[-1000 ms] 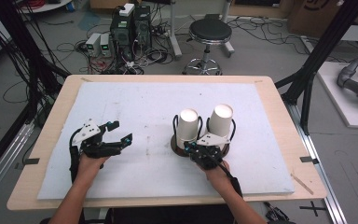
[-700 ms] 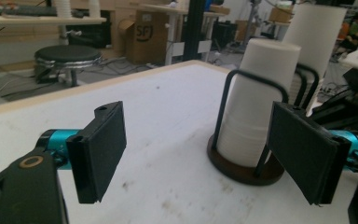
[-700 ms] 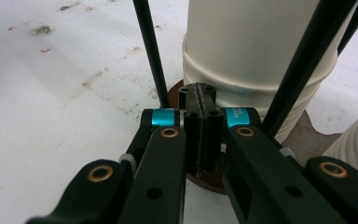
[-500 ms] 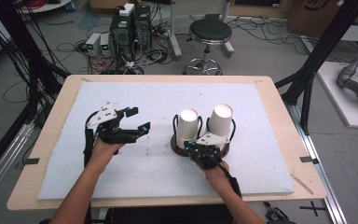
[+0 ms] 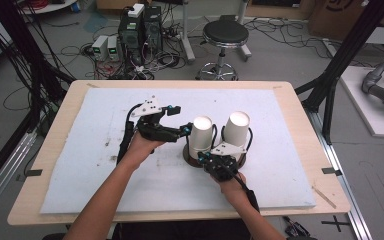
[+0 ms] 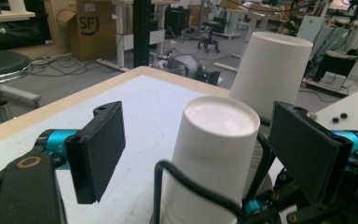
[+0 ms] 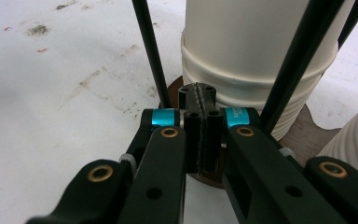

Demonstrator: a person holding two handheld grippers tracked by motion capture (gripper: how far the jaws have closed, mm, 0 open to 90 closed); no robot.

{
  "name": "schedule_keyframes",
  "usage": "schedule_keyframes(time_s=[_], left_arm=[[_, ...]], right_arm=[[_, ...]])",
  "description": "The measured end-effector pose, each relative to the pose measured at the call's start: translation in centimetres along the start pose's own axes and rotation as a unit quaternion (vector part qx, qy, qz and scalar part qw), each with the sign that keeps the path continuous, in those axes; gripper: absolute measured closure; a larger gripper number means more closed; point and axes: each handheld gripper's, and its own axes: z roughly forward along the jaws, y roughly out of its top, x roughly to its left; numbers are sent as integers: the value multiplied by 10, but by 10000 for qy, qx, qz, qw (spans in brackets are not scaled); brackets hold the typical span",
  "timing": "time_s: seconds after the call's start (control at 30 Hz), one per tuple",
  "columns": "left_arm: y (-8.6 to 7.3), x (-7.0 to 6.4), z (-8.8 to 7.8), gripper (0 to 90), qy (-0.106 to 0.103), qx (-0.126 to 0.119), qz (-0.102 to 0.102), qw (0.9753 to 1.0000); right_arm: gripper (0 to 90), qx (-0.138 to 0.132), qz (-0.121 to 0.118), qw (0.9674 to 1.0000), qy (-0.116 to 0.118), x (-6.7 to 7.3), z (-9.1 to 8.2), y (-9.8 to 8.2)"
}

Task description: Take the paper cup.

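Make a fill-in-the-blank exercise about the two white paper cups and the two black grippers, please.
1. The two white paper cups stand upside ____ in a black wire holder.
2. The jaws of the left gripper stand ____ on either side of the nearer cup.
3. The jaws of the right gripper are ____.
4. The cups number ____.

Missing words: down; open; shut; two

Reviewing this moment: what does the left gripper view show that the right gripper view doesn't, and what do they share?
Left gripper view: the left gripper open, its fingers either side of the near cup stack, whose closed top faces up, and the far cup stack behind. Right gripper view: the right gripper shut, low at the brown base. Shared: white cups and the black wire rack.
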Motion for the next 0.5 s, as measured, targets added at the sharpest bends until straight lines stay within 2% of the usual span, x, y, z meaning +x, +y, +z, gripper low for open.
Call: schedule_keyframes(time_s=[0.07,0.23,0.5], left_arm=[[4,-3,10,192,-76,76,33,9999],[5,-9,24,192,-137,213,89,9996],[1,-11,33,192,-146,346,99,9992]], right_arm=[[900,9,12,10000,4,0,0,0],[900,38,31,10000,10,0,0,0],[900,35,17,10000,3,-1,1,0]])
